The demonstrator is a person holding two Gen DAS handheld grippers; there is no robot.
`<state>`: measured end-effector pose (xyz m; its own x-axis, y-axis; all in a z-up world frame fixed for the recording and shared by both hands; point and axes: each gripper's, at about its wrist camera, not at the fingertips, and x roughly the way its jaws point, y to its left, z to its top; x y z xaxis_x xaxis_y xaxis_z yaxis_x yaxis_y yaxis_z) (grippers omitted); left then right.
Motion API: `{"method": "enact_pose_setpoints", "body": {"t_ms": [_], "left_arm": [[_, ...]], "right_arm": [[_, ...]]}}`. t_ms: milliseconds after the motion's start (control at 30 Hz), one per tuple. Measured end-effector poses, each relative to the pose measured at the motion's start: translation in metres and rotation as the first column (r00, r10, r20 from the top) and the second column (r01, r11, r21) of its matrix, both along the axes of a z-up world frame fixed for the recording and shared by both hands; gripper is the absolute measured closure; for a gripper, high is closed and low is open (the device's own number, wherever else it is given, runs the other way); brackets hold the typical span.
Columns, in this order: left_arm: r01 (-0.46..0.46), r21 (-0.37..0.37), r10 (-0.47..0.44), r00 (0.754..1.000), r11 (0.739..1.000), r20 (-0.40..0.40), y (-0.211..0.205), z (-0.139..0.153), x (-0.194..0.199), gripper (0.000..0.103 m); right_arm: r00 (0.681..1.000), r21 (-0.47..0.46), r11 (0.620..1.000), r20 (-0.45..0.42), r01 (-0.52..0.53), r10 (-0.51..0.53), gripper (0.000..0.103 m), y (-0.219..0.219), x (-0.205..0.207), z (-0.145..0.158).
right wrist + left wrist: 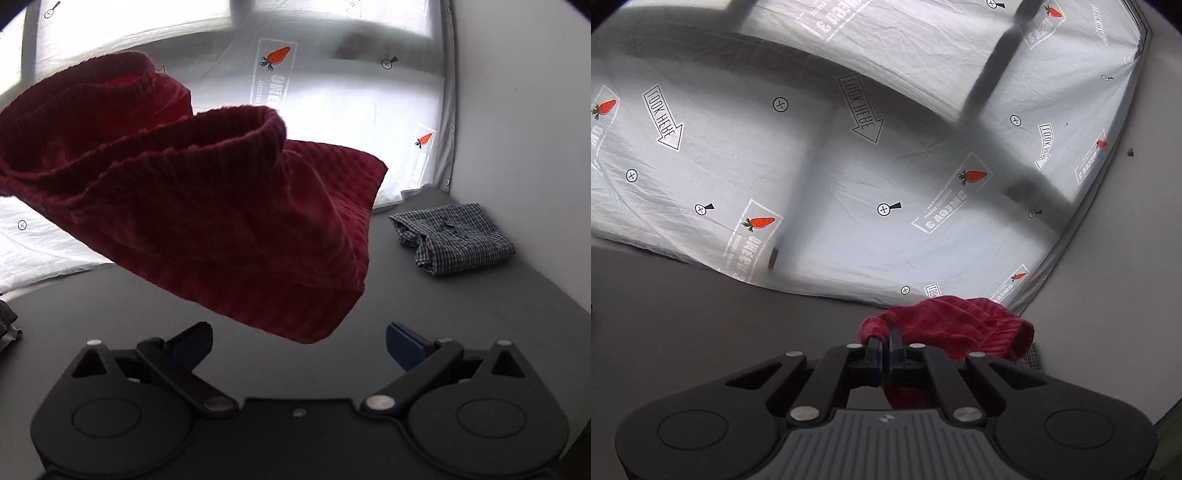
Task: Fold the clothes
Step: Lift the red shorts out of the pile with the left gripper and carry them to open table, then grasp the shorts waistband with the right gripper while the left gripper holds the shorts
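Observation:
A dark red ribbed garment [207,206] hangs folded in the air above the grey table [406,295]. My left gripper [885,341] is shut on an edge of it, and the red garment [960,325] bunches just past the fingers in the left wrist view. My right gripper [299,341] is open and empty, just below and in front of the hanging garment, not touching it. A folded blue checked shirt [454,240] lies on the table at the right, near the wall.
A white sheet printed with carrots and arrows [849,177] covers the far part of the surface. A pale wall [524,129] runs along the right side. Some dark and light fabric [7,325] lies at the left edge.

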<state>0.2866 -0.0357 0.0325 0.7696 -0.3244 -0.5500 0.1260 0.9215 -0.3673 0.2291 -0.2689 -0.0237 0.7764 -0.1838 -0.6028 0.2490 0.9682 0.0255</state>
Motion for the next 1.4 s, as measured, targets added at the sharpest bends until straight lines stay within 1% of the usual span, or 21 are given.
{"method": "enact_pose_setpoints", "body": {"t_ms": [33, 100, 133, 200, 233, 300, 400, 500, 533, 567, 633, 800, 933, 1067, 1133, 1200, 1233, 1267, 1333, 1367, 1400], "left_arm": [[-0.042, 0.049, 0.045, 0.996, 0.998, -0.074, 0.005, -0.026, 0.000, 0.097], [-0.101, 0.132, 0.131, 0.961, 0.986, -0.244, 0.023, -0.080, -0.001, 0.086], [-0.121, 0.147, 0.162, 0.938, 0.982, -0.308, 0.035, -0.101, -0.004, 0.084], [-0.170, 0.155, 0.218, 0.897, 0.973, -0.385, 0.055, -0.127, -0.018, 0.069], [-0.194, 0.155, 0.242, 0.882, 0.969, -0.404, 0.063, -0.134, -0.026, 0.064], [-0.239, 0.154, 0.282, 0.867, 0.959, -0.412, 0.072, -0.142, -0.044, 0.046], [-0.281, 0.128, 0.309, 0.845, 0.951, -0.437, 0.079, -0.151, -0.061, 0.044], [-0.280, 0.121, 0.304, 0.842, 0.952, -0.445, 0.083, -0.152, -0.064, 0.044], [-0.280, 0.119, 0.303, 0.841, 0.953, -0.447, 0.085, -0.153, -0.065, 0.044], [-0.280, 0.116, 0.301, 0.841, 0.953, -0.450, 0.086, -0.153, -0.066, 0.044], [-0.279, 0.112, 0.299, 0.839, 0.954, -0.455, 0.089, -0.154, -0.068, 0.043], [-0.286, 0.105, 0.301, 0.829, 0.952, -0.472, 0.104, -0.155, -0.064, 0.039], [-0.291, 0.105, 0.305, 0.829, 0.951, -0.469, 0.118, -0.151, -0.045, 0.038], [-0.289, 0.101, 0.303, 0.843, 0.952, -0.443, 0.128, -0.148, -0.026, 0.034], [-0.296, 0.089, 0.304, 0.850, 0.951, -0.430, 0.136, -0.146, -0.014, 0.034], [-0.304, 0.076, 0.307, 0.856, 0.950, -0.416, 0.144, -0.144, -0.003, 0.034], [-0.308, 0.071, 0.310, 0.860, 0.949, -0.405, 0.147, -0.141, 0.002, 0.034], [-0.312, 0.066, 0.312, 0.864, 0.948, -0.395, 0.150, -0.139, 0.008, 0.034], [-0.299, 0.064, 0.301, 0.877, 0.952, -0.376, 0.150, -0.133, 0.013, 0.034], [-0.288, 0.064, 0.291, 0.884, 0.955, -0.367, 0.148, -0.131, 0.015, 0.033], [-0.269, 0.068, 0.276, 0.893, 0.961, -0.357, 0.145, -0.128, 0.016, 0.032]], "right_arm": [[0.999, 0.004, 1.000, -0.034, -0.025, 0.025, 0.002, -0.004, -0.002, -0.007], [0.994, 0.015, 0.997, -0.088, -0.070, 0.071, 0.002, -0.008, -0.005, -0.020], [0.989, 0.016, 0.996, -0.110, -0.093, 0.094, 0.002, -0.009, -0.005, -0.024], [0.979, 0.017, 0.990, -0.149, -0.139, 0.139, 0.002, -0.010, -0.003, -0.032], [0.974, 0.009, 0.986, -0.155, -0.164, 0.163, 0.002, -0.010, -0.001, -0.034], [0.964, -0.014, 0.975, -0.154, -0.223, 0.218, 0.002, -0.008, 0.003, -0.036], [0.933, -0.048, 0.942, -0.164, -0.331, 0.320, 0.009, 0.004, 0.011, -0.042], [0.877, -0.066, 0.886, -0.195, -0.459, 0.440, 0.030, 0.029, 0.018, -0.051], [0.853, -0.065, 0.863, -0.204, -0.502, 0.481, 0.041, 0.038, 0.020, -0.055], [0.827, -0.060, 0.837, -0.205, -0.544, 0.523, 0.045, 0.047, 0.020, -0.059], [0.762, -0.082, 0.767, -0.214, -0.637, 0.611, 0.045, 0.070, 0.020, -0.072], [0.612, -0.264, 0.552, -0.299, -0.791, 0.732, 0.047, 0.128, 0.014, -0.112], [0.539, -0.411, 0.385, -0.381, -0.826, 0.751, 0.047, 0.161, 0.014, -0.147], [0.493, -0.537, 0.232, -0.414, -0.811, 0.765, 0.047, 0.184, 0.020, -0.168], [0.487, -0.607, 0.157, -0.427, -0.779, 0.762, 0.047, 0.195, 0.023, -0.179], [0.461, -0.665, 0.064, -0.441, -0.744, 0.770, 0.067, 0.202, 0.023, -0.187], [0.454, -0.685, 0.034, -0.443, -0.728, 0.773, 0.088, 0.204, 0.023, -0.188], [0.461, -0.689, 0.047, -0.431, -0.723, 0.776, 0.091, 0.204, 0.025, -0.182], [0.477, -0.695, 0.077, -0.404, -0.715, 0.780, 0.091, 0.203, 0.029, -0.169], [0.498, -0.692, 0.116, -0.381, -0.712, 0.779, 0.091, 0.200, 0.032, -0.158], [0.536, -0.694, 0.175, -0.345, -0.698, 0.771, 0.091, 0.194, 0.038, -0.142]]}}
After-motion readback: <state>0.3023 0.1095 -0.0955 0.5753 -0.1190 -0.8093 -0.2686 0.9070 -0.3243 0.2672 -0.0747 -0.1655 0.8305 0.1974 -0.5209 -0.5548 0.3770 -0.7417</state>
